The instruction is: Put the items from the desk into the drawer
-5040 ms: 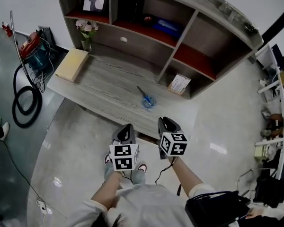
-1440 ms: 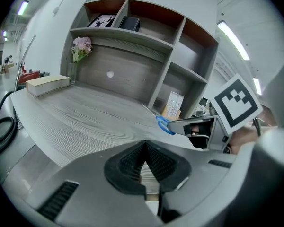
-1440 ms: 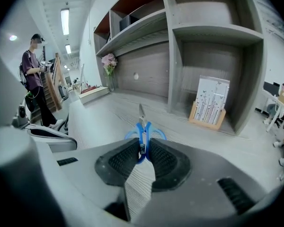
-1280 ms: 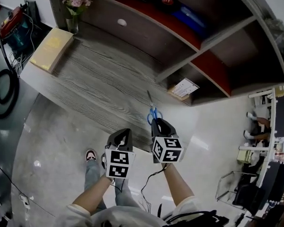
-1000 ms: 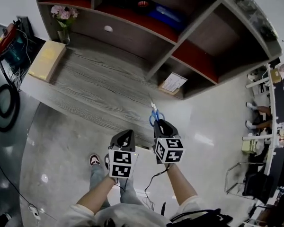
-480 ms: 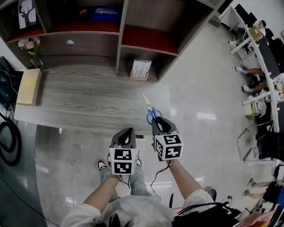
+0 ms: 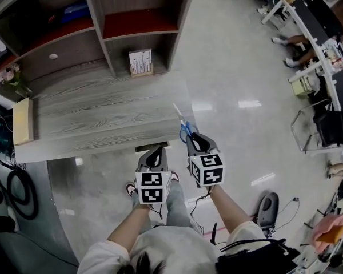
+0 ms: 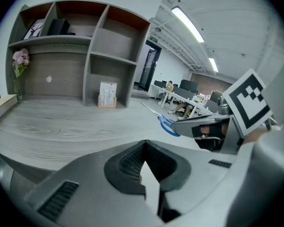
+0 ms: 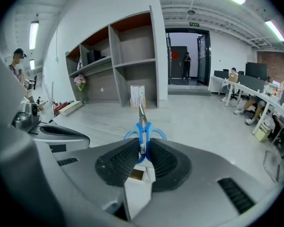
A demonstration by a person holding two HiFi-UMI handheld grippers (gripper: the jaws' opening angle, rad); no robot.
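scissors [image 7: 185,130] lifted off desk [image 7: 103,113], in right gripper [image 7: 195,138]; left gripper [image 7: 158,152] closed

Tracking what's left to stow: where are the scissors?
Head view: the scissors are clamped in the right gripper, near the right end of the desk.

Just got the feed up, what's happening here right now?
A person stands in front of the grey desk with a gripper in each hand. The right gripper is shut on blue-handled scissors, held in the air near the desk's right corner, blades pointing away. The left gripper is shut and empty. The drawer with the white knob is closed.
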